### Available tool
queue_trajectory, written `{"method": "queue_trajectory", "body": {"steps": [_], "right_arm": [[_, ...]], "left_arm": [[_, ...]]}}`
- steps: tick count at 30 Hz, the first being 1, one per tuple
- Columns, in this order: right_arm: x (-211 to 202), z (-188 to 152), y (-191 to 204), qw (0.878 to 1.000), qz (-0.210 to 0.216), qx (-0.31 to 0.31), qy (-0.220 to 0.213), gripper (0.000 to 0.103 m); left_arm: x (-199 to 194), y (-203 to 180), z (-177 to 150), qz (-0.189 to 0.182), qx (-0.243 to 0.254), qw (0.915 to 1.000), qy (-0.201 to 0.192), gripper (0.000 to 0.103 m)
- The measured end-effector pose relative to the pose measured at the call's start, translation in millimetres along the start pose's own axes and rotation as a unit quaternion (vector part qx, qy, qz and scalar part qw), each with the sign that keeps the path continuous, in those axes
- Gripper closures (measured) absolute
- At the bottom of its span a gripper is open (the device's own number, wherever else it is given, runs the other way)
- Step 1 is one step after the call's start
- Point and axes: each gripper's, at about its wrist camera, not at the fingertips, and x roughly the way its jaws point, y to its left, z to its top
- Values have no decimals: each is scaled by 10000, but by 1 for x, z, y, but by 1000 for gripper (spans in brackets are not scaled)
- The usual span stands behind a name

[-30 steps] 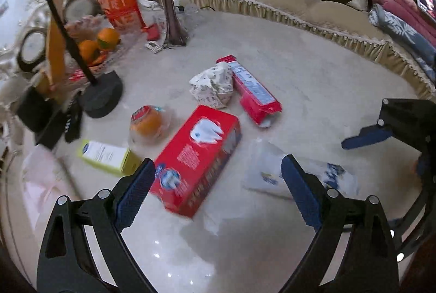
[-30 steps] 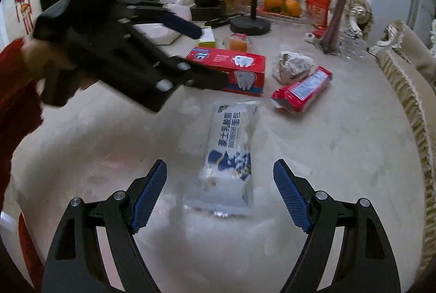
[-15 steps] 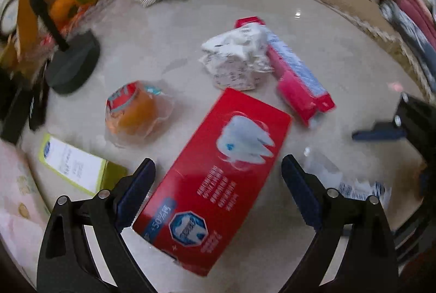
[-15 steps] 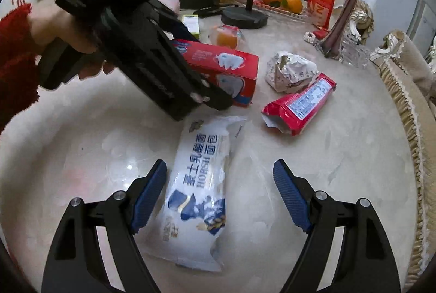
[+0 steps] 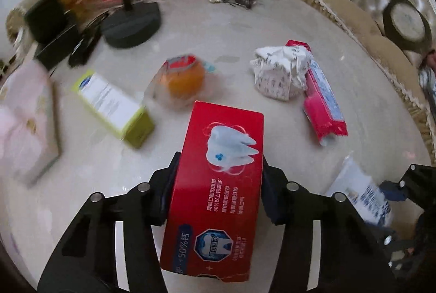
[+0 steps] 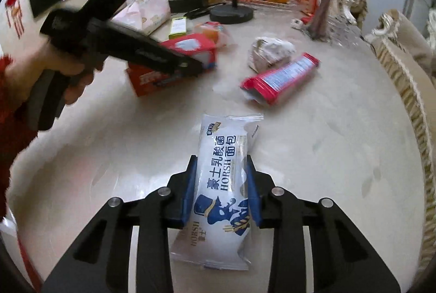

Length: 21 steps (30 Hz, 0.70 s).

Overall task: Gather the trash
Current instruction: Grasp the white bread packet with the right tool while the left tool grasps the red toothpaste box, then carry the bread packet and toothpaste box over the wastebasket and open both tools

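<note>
- My left gripper (image 5: 218, 184) is closing on the red toothpaste box (image 5: 218, 184), pads against both long sides, over the marble table (image 5: 190, 20).
- My right gripper (image 6: 222, 189) is closing, pinching the white bread wrapper (image 6: 220, 184) lengthwise between its pads.

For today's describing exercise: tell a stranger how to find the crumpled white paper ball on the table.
Start at the marble table beside the sofa. Past the far end of the red toothpaste box, look right. The crumpled white paper ball leans on a red wrapper, the only wadded, shapeless thing there.
</note>
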Motion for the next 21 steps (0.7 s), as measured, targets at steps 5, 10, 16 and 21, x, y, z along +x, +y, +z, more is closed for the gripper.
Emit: {"method": "queue_trajectory", "body": {"steps": [5,10,16,21], "right_arm": [[-18,-15,-14,9976,399,552,-124,72],[-44,-24,-13,9930,756,821,-384,72],[-95,-54,0,9870,1130,880,-727,72],[-134,-102,22,9827,1478,813,-770,72]], "left_arm": [[-21,-3,-30,-97,-336,9992,-182,53],[-60,-12,-61,-322,-549,9967,-503,53],[-134,-48,-127,-474,-396,9945,-845,53],[-182,-95,-199,-622,-80,9940,-901,53]]}}
